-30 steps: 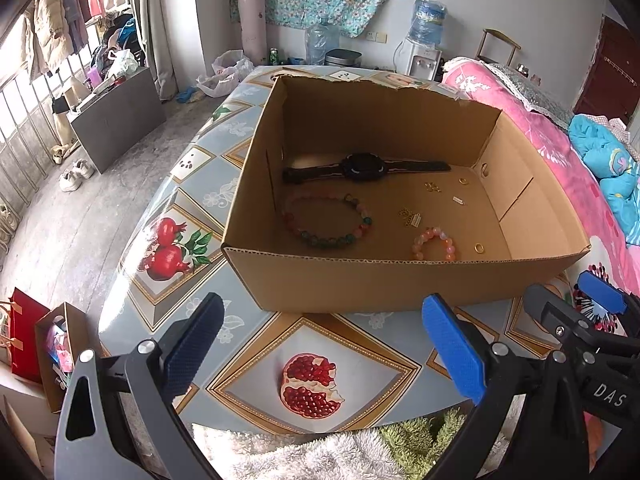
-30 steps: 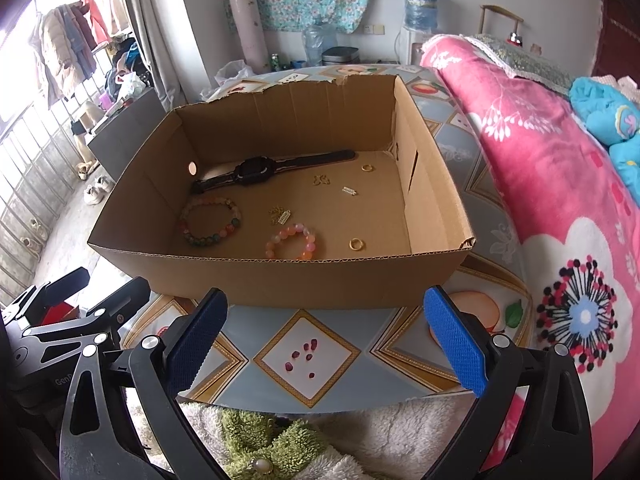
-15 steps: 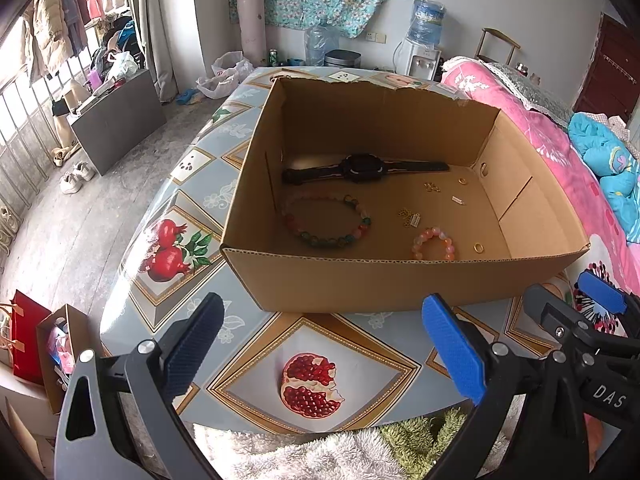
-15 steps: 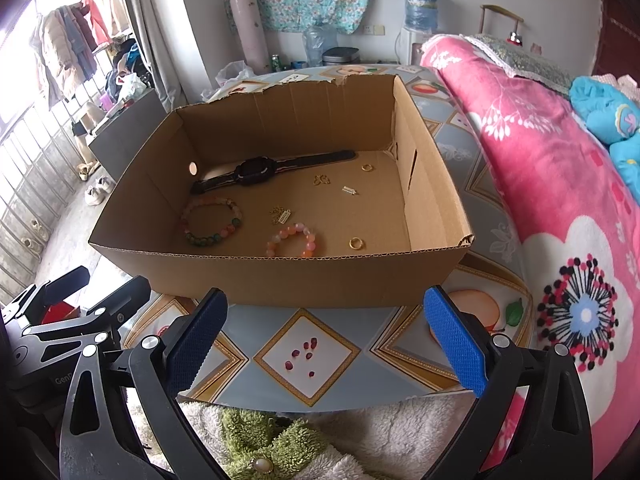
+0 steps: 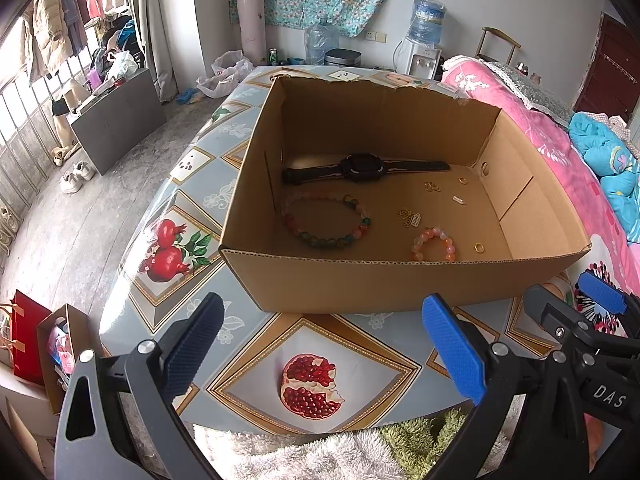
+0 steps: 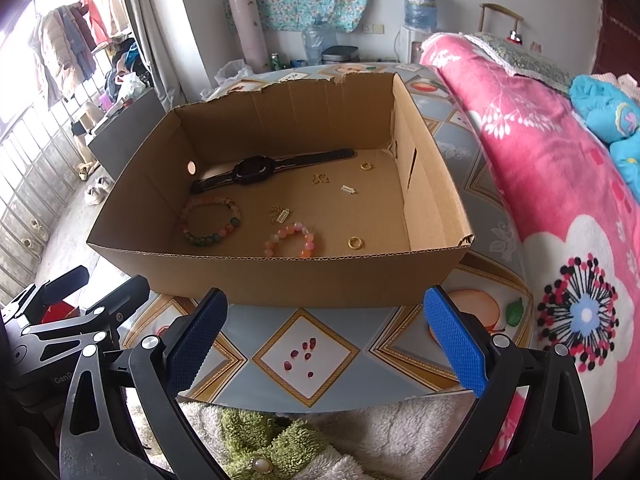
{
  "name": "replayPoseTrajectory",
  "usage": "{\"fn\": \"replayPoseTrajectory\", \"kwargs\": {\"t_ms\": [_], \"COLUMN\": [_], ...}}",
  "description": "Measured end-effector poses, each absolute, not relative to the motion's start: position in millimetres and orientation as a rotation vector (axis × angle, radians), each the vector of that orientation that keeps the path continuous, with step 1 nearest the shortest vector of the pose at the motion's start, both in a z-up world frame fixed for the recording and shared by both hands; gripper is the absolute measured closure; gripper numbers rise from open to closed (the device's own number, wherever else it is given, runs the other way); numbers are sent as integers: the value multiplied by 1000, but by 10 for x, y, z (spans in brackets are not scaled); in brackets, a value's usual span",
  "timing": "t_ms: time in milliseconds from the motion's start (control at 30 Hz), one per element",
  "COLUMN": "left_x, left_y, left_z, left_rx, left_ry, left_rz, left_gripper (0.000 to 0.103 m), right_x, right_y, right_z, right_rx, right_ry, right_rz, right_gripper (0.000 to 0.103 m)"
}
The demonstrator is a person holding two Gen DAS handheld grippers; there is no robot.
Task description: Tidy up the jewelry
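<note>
A black wristwatch [image 5: 362, 167] lies flat along the far side of the floor of an open cardboard box [image 5: 400, 280], and the rest of the jewelry is spread on the box floor nearer than it: a large multicolour bead bracelet [image 5: 326, 222] just in front of the watch's left strap, a smaller pink-orange bead bracelet [image 5: 434, 245] close to the box's near wall, a gold ring [image 5: 479, 247] just right of that bracelet, a small gold chain with a charm [image 5: 410, 218] between the two bracelets, and a few tiny gold pieces [image 5: 432, 187] near the watch's right strap. The box stands on a desk [image 5: 248, 344] covered with a pomegranate-print cloth. The left tool [image 5: 320, 344] and the right tool [image 6: 326, 338] both hover before the box's near wall, blue pads spread wide, holding nothing. A pink floral bed [image 6: 560, 184] lies right of the box.
</note>
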State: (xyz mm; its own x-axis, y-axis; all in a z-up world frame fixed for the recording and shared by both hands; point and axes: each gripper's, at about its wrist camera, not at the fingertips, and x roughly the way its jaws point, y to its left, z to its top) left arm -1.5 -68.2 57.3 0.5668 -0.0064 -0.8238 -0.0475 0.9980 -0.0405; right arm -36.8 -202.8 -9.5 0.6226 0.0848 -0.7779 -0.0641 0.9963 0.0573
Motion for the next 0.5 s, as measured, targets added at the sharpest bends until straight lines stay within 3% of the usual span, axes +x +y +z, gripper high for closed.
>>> {"fn": "replayPoseTrajectory", "kwargs": {"t_ms": [500], "left_x": [-15], "left_y": [-676], "left_z": [576], "left_rx": [-63], "left_ry": [969], "left_rz": [25], "left_gripper": [6], "right_x": [-367], "right_y": [-2036], "right_z": [-94], "right_rx": [26], "right_ry": [894], "right_rz": [85], "right_gripper": [8]}}
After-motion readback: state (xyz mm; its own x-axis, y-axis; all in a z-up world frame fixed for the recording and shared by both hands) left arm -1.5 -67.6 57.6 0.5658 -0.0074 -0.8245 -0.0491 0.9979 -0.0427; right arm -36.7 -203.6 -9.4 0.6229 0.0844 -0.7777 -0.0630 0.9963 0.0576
